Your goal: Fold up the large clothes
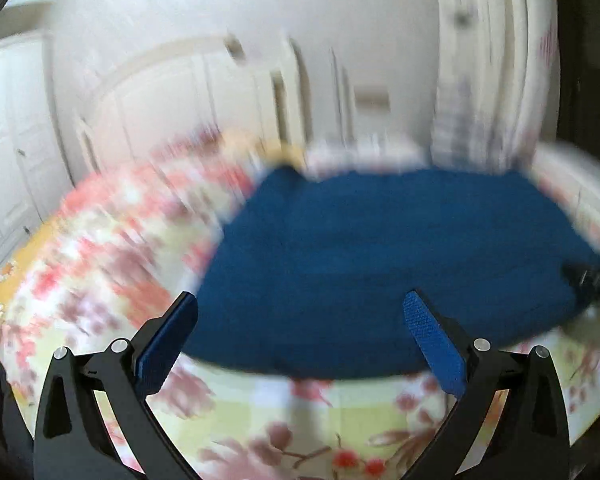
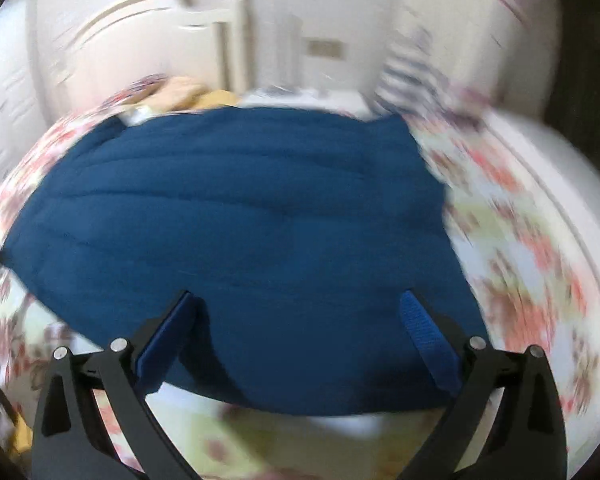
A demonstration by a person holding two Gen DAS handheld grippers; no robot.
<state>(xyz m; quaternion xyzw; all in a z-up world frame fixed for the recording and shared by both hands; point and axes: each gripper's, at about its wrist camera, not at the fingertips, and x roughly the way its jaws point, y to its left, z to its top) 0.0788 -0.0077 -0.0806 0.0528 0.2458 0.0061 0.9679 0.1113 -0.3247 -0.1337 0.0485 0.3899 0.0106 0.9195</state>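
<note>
A large dark blue garment [image 1: 380,256] lies spread flat on a floral bedspread [image 1: 108,240]. In the left wrist view my left gripper [image 1: 300,308] stands open above the garment's near left part, with nothing between its blue pads. In the right wrist view the same blue garment [image 2: 240,208] fills the middle, and my right gripper [image 2: 298,306] is open over its near edge, holding nothing. At the far right of the left wrist view the other gripper [image 1: 592,280] shows as a dark blurred shape at the cloth's edge. Both views are motion-blurred.
The bed's floral cover [image 2: 520,260] extends around the garment on all sides. White wardrobe doors [image 1: 16,152] stand at the left and a white wall with a door [image 2: 172,40] behind. A striped cloth [image 2: 412,76] hangs at the back right.
</note>
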